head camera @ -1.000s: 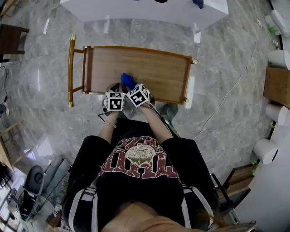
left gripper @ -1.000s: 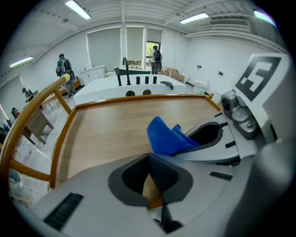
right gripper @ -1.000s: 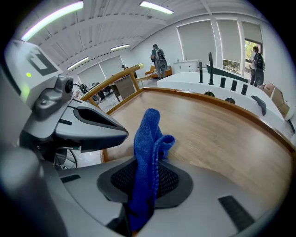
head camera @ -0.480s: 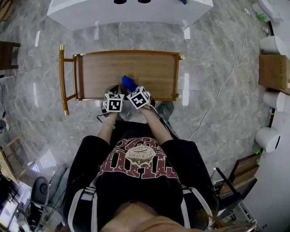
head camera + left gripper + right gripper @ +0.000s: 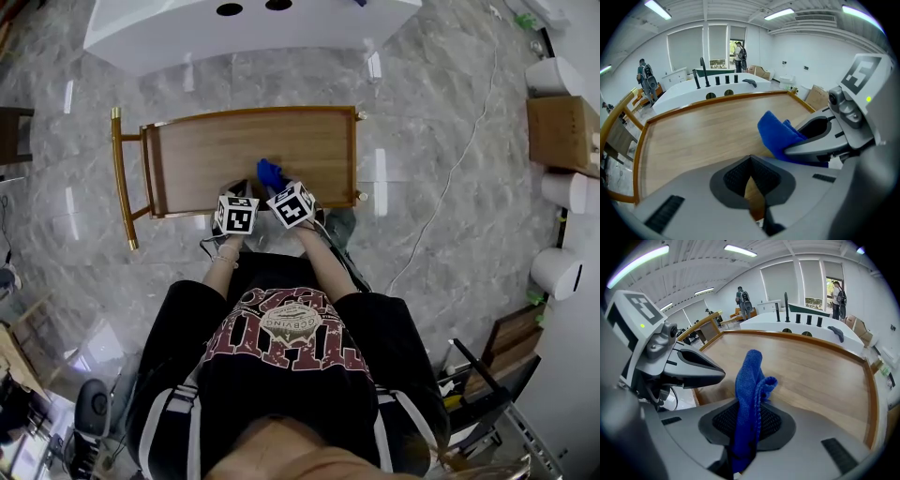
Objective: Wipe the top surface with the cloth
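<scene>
The wooden cart top (image 5: 225,150) with its raised gold rim lies below me. A blue cloth (image 5: 270,172) stands up over its near edge, pinched in my right gripper (image 5: 275,185), which is shut on it. In the right gripper view the cloth (image 5: 749,380) rises folded from between the jaws of the right gripper (image 5: 749,405). My left gripper (image 5: 239,190) sits just to the left, almost touching the right one. Its jaws (image 5: 751,161) are shut with nothing between them. From the left gripper view the cloth (image 5: 778,133) shows to the right.
The cart's gold handle (image 5: 120,178) sticks out at the left. A white counter (image 5: 309,33) stands beyond the cart. A cardboard box (image 5: 562,131), white rolls (image 5: 558,272) and a floor cable (image 5: 450,187) lie to the right. People stand far back (image 5: 646,77).
Both grippers, with the cloth, have shifted right along the cart top's near edge. The head view has swung, so cart and counter sit further left in it.
</scene>
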{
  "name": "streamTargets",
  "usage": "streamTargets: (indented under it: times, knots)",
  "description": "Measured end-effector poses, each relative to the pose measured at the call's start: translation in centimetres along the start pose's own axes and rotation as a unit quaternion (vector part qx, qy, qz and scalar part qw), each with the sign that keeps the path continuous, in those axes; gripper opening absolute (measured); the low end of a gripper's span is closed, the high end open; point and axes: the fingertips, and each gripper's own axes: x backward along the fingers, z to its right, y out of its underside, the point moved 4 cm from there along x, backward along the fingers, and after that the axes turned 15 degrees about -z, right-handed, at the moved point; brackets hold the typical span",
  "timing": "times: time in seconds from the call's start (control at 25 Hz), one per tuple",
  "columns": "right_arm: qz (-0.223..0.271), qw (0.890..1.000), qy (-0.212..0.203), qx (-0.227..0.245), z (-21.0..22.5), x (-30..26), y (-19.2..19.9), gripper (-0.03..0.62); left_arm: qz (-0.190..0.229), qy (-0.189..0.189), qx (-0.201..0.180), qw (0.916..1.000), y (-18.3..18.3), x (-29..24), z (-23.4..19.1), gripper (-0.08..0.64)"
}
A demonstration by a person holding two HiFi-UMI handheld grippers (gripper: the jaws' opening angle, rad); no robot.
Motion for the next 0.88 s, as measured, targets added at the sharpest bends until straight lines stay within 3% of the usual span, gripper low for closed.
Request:
streamTargets:
  times: [0.56, 0.88]
  knots:
    - [0.005, 0.998, 0.027, -0.048, 3.7, 2.1, 3.2, 0.091, -0.003, 0.018, -0.053, 0.9984, -2.3, -0.9, 2.8, 0.048]
    - [0.01, 0.995, 0.044, -0.085, 5.5, 2.8, 4.7, 0.091, -0.009, 0.039, -0.101, 0.9941, -3.3, -1.6, 5.7, 0.048]
